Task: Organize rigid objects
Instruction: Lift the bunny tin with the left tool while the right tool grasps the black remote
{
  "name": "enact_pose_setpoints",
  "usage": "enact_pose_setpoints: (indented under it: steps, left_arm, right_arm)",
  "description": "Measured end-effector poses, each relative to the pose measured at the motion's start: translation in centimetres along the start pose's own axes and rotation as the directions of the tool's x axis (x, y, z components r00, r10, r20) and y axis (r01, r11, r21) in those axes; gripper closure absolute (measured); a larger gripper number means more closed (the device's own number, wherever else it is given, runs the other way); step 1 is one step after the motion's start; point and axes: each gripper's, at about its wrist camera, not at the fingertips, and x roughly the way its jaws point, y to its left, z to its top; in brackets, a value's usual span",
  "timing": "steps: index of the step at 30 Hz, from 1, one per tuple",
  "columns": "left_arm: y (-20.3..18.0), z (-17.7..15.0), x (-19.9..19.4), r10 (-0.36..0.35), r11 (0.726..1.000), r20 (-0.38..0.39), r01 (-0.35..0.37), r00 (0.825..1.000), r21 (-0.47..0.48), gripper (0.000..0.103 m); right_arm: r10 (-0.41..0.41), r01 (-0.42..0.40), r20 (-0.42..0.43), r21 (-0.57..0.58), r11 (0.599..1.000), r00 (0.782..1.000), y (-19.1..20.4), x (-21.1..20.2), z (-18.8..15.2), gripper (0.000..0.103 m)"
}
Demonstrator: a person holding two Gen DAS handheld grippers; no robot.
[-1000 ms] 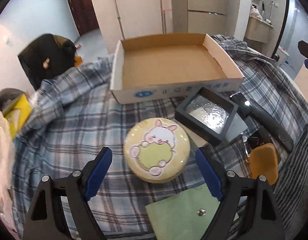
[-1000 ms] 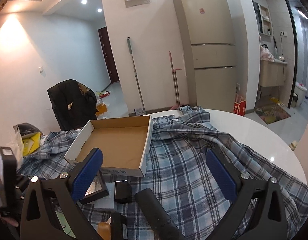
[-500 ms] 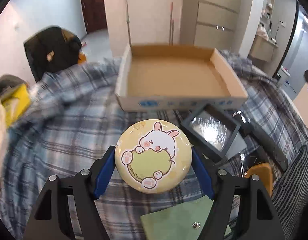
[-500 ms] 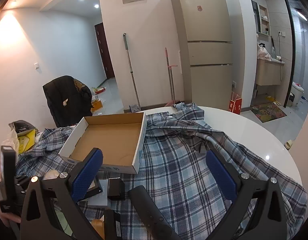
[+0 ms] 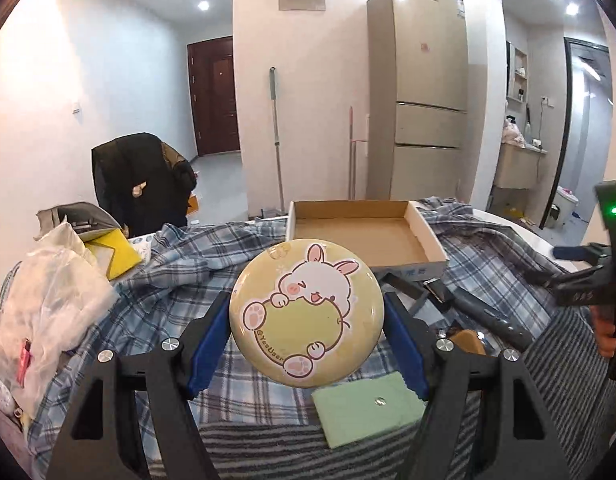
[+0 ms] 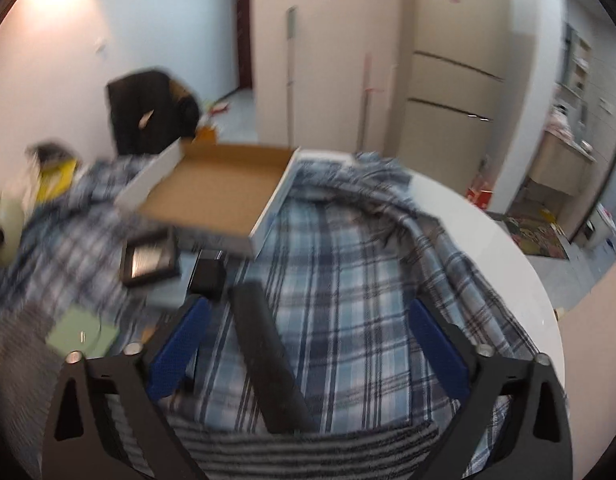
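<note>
A round yellow tin [image 5: 306, 312] with a rabbit picture hangs above the table, its face tilted toward the camera, with my left gripper [image 5: 306, 332] shut on its sides. Beyond it lies an empty, shallow cardboard box [image 5: 423, 228] on the plaid cloth. In the right wrist view, my right gripper [image 6: 308, 320] points down at a long black remote [image 6: 268, 352]. The remote lies between its closing jaws, nearer the left finger, and neither pad touches it. The box's rim [image 6: 274, 200] lies further back on the left.
A black framed case [image 6: 150, 258] and a small black box [image 6: 208, 276] lie just in front of the cardboard box. A green pad [image 5: 367, 408] and an orange item [image 5: 465, 340] sit near the striped cloth. A plastic bag [image 5: 48, 292] is at the left and bare white table [image 6: 487, 240] at the right.
My left gripper closed on the yellow tin and lifted it off the cloth, tipping upward. My right gripper tilted down over the black remote and its jaws narrowed a little.
</note>
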Motion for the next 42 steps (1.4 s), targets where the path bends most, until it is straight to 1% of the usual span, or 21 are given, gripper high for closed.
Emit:
enact_pose_setpoints:
  steps: [1, 3, 5, 7, 8, 9, 11, 14, 17, 19, 21, 23, 25, 29, 32, 34, 37, 38, 40, 41, 42]
  left_arm:
    - [-0.2, -0.2, 0.0, -0.006, 1.0, -0.005, 0.006, 1.0, 0.004, 0.027]
    - [-0.7, -0.5, 0.2, -0.009, 1.0, -0.017, 0.009, 1.0, 0.016, 0.027]
    - [-1.0, -0.7, 0.5, -0.003, 1.0, -0.029, 0.004, 1.0, 0.03, 0.027]
    - [-1.0, -0.7, 0.9, 0.023, 0.998, -0.041, -0.021, 0.999, 0.053, 0.027]
    - [-1.0, -0.7, 1.1, 0.035, 0.997, -0.046, -0.032, 0.998, 0.067, 0.027]
    - [-0.8, -0.8, 1.1, 0.044, 0.996, -0.051, -0.04, 0.998, 0.077, 0.027]
    - [-0.7, -0.9, 1.1, 0.05, 0.996, -0.055, -0.045, 0.997, 0.083, 0.027]
    - [-0.4, -1.1, 1.1, 0.044, 0.996, -0.063, -0.039, 0.997, 0.074, 0.027]
    - [-0.3, -1.2, 1.1, 0.042, 0.997, -0.064, -0.038, 0.997, 0.063, 0.027]
    - [-0.2, -1.1, 1.3, 0.039, 0.998, -0.068, -0.035, 0.997, 0.06, 0.027]
    - [-0.3, -0.9, 1.3, 0.039, 0.998, -0.066, -0.035, 0.997, 0.061, 0.027]
    - [-0.3, -0.8, 1.1, 0.037, 0.997, -0.06, -0.033, 0.998, 0.064, 0.027]
    - [-0.4, -0.7, 0.9, 0.035, 0.997, -0.055, -0.031, 0.998, 0.065, 0.027]
    - [-0.4, -0.8, 0.7, 0.037, 0.997, -0.055, -0.033, 0.998, 0.069, 0.027]
    - [-0.6, -1.0, 0.9, 0.041, 0.996, -0.065, -0.036, 0.997, 0.077, 0.027]
    - [-0.7, -1.1, 1.1, 0.037, 0.997, -0.073, -0.031, 0.997, 0.075, 0.027]
    - [-0.9, -1.1, 1.4, 0.027, 0.997, -0.078, -0.021, 0.997, 0.074, 0.027]
    - [-1.1, -1.2, 1.5, 0.024, 0.997, -0.079, -0.018, 0.997, 0.076, 0.027]
    - [-1.3, -1.2, 1.8, 0.017, 0.997, -0.085, -0.01, 0.996, 0.076, 0.027]
    - [-1.4, -1.2, 2.0, 0.012, 0.997, -0.089, -0.005, 0.996, 0.075, 0.027]
    - [-1.5, -1.2, 2.2, 0.007, 0.997, -0.093, 0.0, 0.996, 0.074, 0.027]
  right_arm:
    - [0.024, -0.025, -0.032, -0.026, 0.999, 0.999, 0.4, 0.5, -0.4, 0.019]
    - [0.053, -0.058, -0.081, -0.061, 0.996, 0.995, 1.2, 1.6, -0.9, 0.028]
    - [0.063, -0.072, -0.108, -0.083, 0.994, 0.992, 2.0, 2.6, -1.4, 0.03]
    - [0.061, -0.074, -0.139, -0.095, 0.993, 0.988, 2.4, 3.6, -1.9, 0.03]
    - [0.057, -0.073, -0.154, -0.103, 0.992, 0.987, 2.6, 4.0, -2.2, 0.033]
    - [0.051, -0.071, -0.168, -0.112, 0.991, 0.984, 2.7, 4.5, -2.4, 0.041]
    - [0.049, -0.075, -0.2, -0.122, 0.99, 0.979, 2.8, 5.3, -2.8, 0.053]
    - [0.05, -0.078, -0.251, -0.103, 0.992, 0.967, 2.3, 6.5, -3.2, 0.066]
    - [0.038, -0.067, -0.242, -0.114, 0.991, 0.97, 2.3, 6.5, -3.4, 0.069]
    - [0.033, -0.057, -0.215, -0.108, 0.992, 0.976, 2.3, 5.9, -3.2, 0.08]
    - [0.029, -0.048, -0.199, -0.091, 0.995, 0.98, 2.0, 5.5, -2.7, 0.103]
    - [0.06, -0.081, -0.216, -0.088, 0.993, 0.975, 1.6, 5.6, -2.4, 0.103]
    - [0.075, -0.103, -0.255, -0.098, 0.99, 0.964, 1.7, 6.0, -2.5, 0.103]
    - [0.051, -0.08, -0.247, -0.106, 0.991, 0.968, 1.4, 6.1, -2.9, 0.102]
    - [0.063, -0.09, -0.247, -0.101, 0.991, 0.967, 1.0, 6.1, -2.8, 0.101]
    - [0.055, -0.082, -0.25, -0.099, 0.992, 0.967, 0.8, 6.2, -2.7, 0.1]
    - [0.071, -0.097, -0.254, -0.091, 0.991, 0.964, 0.7, 6.3, -2.5, 0.096]
    - [0.081, -0.107, -0.257, -0.091, 0.99, 0.963, 0.7, 6.4, -2.4, 0.091]
    - [0.076, -0.103, -0.259, -0.09, 0.991, 0.963, 0.8, 6.4, -2.4, 0.063]
    - [0.071, -0.096, -0.242, -0.09, 0.991, 0.968, 0.8, 6.3, -2.4, 0.038]
    - [0.066, -0.088, -0.218, -0.09, 0.992, 0.974, 0.7, 6.2, -2.4, 0.037]
